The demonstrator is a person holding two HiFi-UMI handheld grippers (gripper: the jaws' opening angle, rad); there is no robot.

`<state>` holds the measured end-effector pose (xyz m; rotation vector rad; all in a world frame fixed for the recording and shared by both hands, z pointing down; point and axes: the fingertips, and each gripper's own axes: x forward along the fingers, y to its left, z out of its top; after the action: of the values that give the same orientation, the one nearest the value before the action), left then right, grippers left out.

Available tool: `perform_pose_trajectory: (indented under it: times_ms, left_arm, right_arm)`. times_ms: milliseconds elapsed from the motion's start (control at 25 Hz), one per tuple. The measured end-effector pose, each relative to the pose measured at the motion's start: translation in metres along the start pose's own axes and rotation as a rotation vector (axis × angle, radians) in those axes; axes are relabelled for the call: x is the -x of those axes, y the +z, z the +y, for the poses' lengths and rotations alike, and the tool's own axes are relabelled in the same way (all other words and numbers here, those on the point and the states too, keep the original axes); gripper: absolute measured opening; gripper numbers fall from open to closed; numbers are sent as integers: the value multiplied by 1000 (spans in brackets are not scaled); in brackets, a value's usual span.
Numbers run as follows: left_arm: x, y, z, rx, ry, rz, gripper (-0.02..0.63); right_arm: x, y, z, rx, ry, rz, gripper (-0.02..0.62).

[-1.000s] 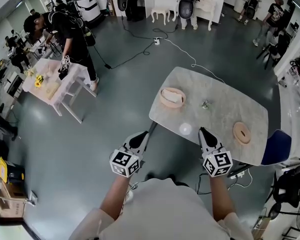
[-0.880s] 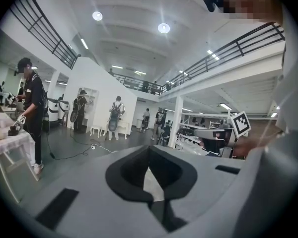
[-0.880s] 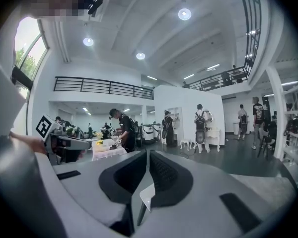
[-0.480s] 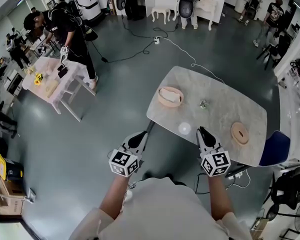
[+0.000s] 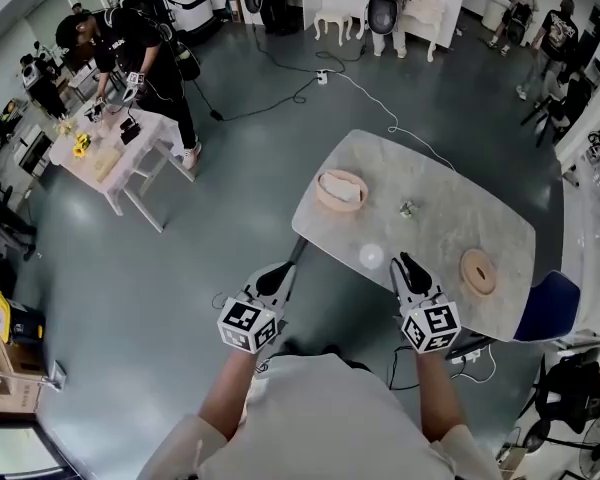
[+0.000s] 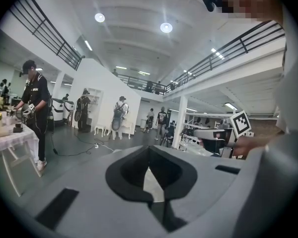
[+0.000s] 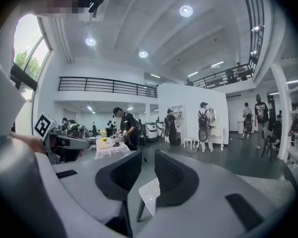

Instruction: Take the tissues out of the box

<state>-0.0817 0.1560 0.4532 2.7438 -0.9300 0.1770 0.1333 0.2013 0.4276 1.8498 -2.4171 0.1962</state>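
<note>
The right hand-held gripper point(image 5: 406, 261), jaws just opened partway and empty, should pinch the white tissue point(image 5: 347, 191) from the round wooden box point(image 5: 326, 201) near the surface's point(image 5: 450, 218) far-left corner. The left hand-held gripper point(image 5: 284, 269) is closed.

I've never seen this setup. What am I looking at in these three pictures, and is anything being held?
A person holds a hand tool with two jaws in each hand. The wide picture comes from a camera on their head, looking down; the other two ride on the tools. The left gripper is shut and empty. The right gripper has just been opening, with nothing between its jaws. On the table are a tissue box, a white ball and a round wooden disc.
</note>
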Motion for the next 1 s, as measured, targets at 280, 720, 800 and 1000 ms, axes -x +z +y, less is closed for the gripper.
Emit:
perform_pose_trajectory:
  times_ms: [280,720,800,1000]
  left_arm:
    - [-2,-5,-10,12,22,-7,9]
    - [-13,-10,-7,25,31,7,9]
    - [-18,-11,-3,24,33,12,9]
    - [-30,-7,18,25,19,15,9]
  right_arm:
    - [4,-5,-9,4,22,12,101]
    - [-8,-12,-16,-6,33,34,100]
    - [-14,-14,-18,-8,31,39,100]
    - [-37,-15,-19,-13,21,52,100]
